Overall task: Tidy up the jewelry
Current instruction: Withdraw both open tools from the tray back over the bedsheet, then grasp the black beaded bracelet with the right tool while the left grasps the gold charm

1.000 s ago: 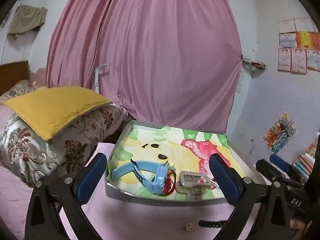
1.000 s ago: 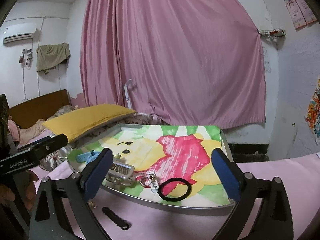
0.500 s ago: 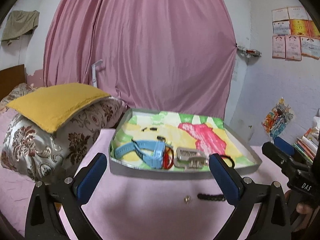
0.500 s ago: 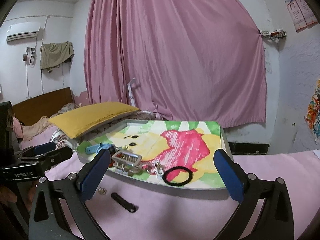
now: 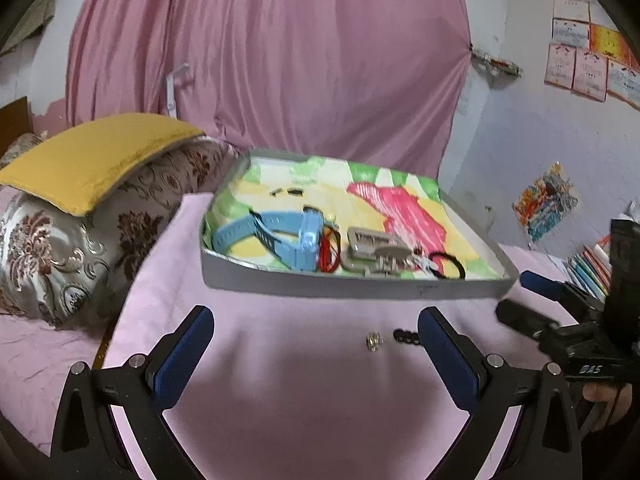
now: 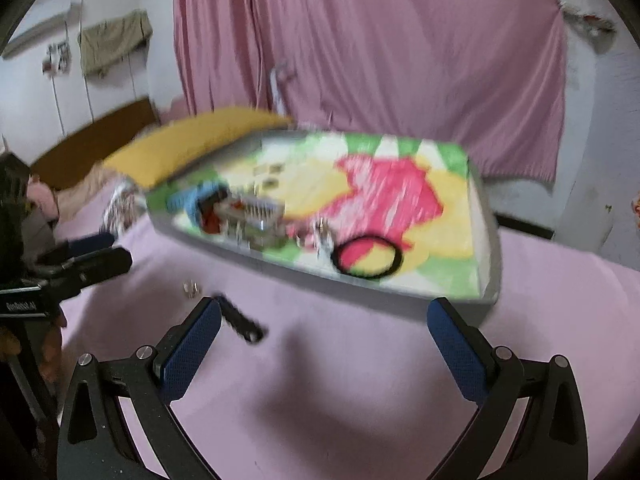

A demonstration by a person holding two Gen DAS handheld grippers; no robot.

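Presently both tongs stand released and empty. On the pink bed cover, outside the tray [image 6: 486, 240], the black clip [image 6: 240, 320] lies beside the right tongs [image 6: 324, 344] left pad, long axis diagonal; the left tongs [image 5: 316, 356] are farther off.

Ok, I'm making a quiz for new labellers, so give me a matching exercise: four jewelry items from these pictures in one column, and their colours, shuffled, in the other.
Things:
1. watch
2. hair tie
3. clip
4. tray rim

Colours:
A. grey
B. black
C. blue
D. silver

Pairs: 1-C, 2-B, 3-D, 4-A
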